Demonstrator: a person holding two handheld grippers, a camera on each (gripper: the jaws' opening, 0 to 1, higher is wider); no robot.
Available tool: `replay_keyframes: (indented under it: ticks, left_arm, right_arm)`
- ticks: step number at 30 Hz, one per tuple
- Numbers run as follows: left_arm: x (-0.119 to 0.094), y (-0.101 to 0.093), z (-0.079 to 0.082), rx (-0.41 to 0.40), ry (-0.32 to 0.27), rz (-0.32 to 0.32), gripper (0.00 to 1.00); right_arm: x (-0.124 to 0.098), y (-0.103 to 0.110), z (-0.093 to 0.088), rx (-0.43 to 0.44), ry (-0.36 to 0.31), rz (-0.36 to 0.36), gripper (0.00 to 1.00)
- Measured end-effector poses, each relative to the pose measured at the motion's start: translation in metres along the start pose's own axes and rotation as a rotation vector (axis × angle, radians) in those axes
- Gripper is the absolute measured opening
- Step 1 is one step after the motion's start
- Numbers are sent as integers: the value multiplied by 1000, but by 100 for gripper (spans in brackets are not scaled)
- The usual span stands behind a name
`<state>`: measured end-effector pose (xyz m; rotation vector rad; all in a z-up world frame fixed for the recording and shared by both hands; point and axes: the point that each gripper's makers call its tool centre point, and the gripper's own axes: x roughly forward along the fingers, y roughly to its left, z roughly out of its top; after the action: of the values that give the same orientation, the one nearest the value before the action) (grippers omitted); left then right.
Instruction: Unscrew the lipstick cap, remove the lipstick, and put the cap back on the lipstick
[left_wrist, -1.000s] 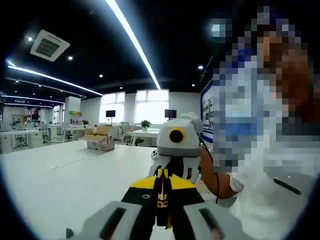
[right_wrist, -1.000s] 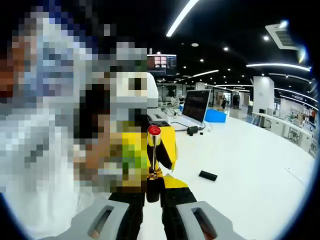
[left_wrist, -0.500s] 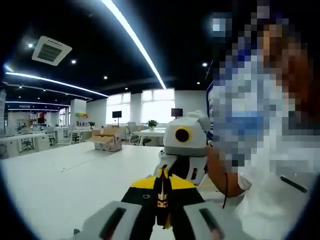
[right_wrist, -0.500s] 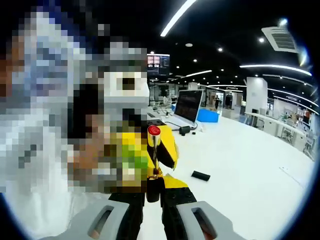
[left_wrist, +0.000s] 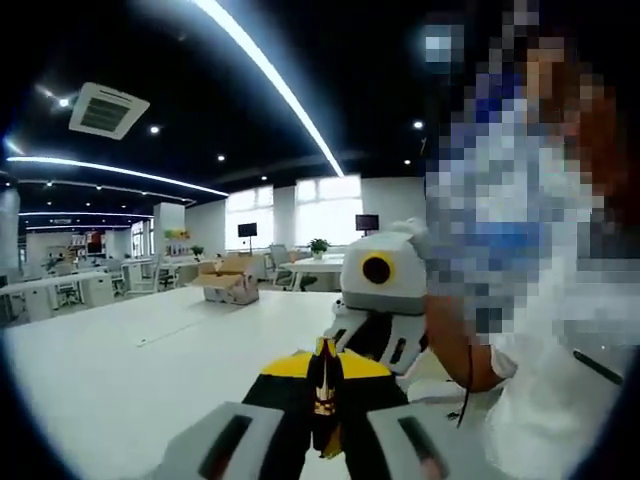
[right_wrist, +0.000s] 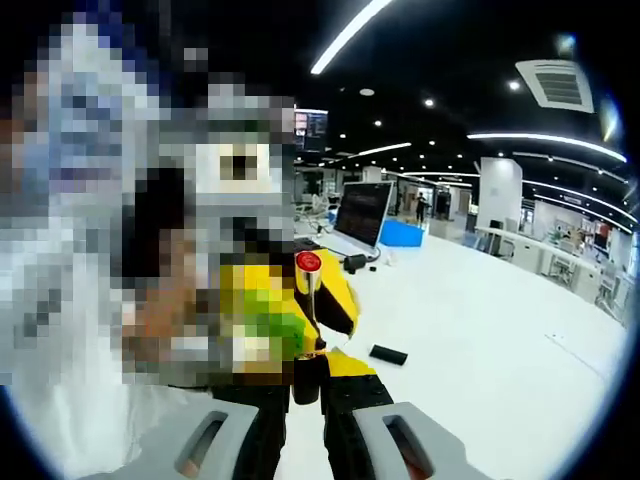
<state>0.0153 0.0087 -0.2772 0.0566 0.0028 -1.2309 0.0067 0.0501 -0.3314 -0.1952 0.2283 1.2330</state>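
Open-plan office, white tabletop (right_wrist: 480, 330) below. Right tongs (right_wrist: 310, 385) clamp the lipstick (right_wrist: 308, 300) by its black base, gold tube upright, red tip bare. Left tongs (left_wrist: 322, 420) pinch the cap (left_wrist: 322, 395), dark w/ gold band. Both look light, stiff, slick; soft tip likely smears, so hold base and cap sides. Cap mouth hidden; left tongs partly blurred in right gripper view.

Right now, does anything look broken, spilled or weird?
Nothing looks broken or spilled. The lipstick stands upright in the right gripper, its red tip bare. The left gripper holds the black cap. On the white table beyond, a small black thing lies by itself; I cannot tell what it is.
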Motion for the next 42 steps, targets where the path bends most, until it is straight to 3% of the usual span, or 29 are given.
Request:
replay_keyframes:
  ticks: [13,21,25,29,35,42]
  left_arm:
    - [0,12,5,33,-13,107,9]
    - [-1,9,3,4,-16,75,9]
    - [0,6,3,-4,-13,61,9]
    - [-1,3,8,-37,-39,28,9]
    - [-4,5,8,-39,-35,30,9]
    - [-5,9,6,-43,-22,29,9]
  right_arm:
    - [4,-15,8,12,-35,-81,11]
    - [3,-10,6,14,-30,-60,11]
    - [1,-8,4,-25,-28,-42,12]
    - [2,-1,-1,-38,-10,-2,19]
    - [-2,7,7,-7,-45,52,23]
    - [-10,2,9,-11,-47,40,25]
